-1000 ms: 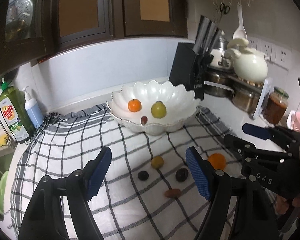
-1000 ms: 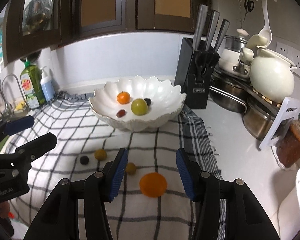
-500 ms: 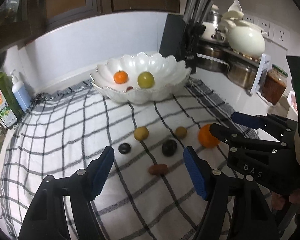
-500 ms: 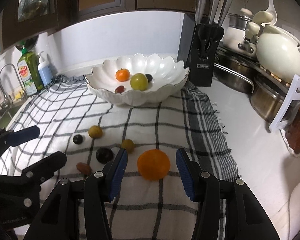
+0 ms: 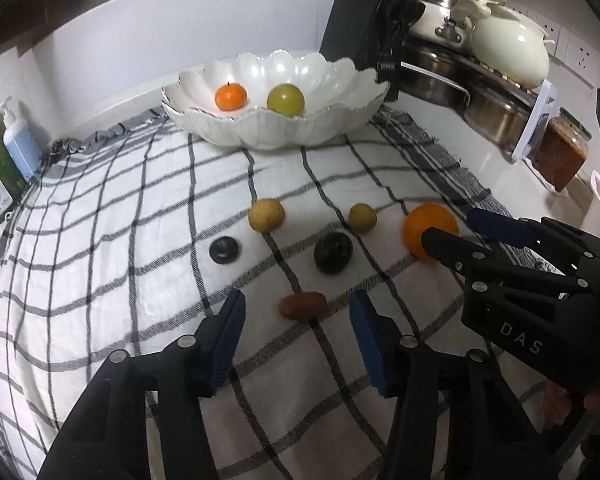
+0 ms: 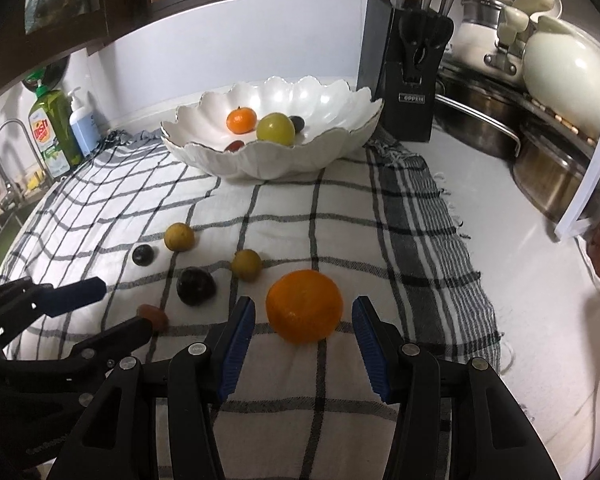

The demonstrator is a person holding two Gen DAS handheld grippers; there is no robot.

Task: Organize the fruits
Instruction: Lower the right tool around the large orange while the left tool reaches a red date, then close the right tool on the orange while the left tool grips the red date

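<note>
Left wrist view: my left hand-held gripper (image 5: pixel 296 312) has dropped, jaws closing around the reddish fruit (image 5: pixel 302 305), untouched; right hand-held gripper (image 6: pixel 303 312) now brackets the orange (image 6: pixel 304 306), open – both pickups imminent

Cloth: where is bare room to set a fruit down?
Free: the cloth between the soap bottles and dark berry, and the strip between bowl and loose fruits. Crowded: around the orange and plum.

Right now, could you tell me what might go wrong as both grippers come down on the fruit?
The left gripper is closing on the small reddish fruit, which could slip out sideways. The orange nearly fills the open right gripper, so a pad may nudge it and it may roll on the cloth.
</note>
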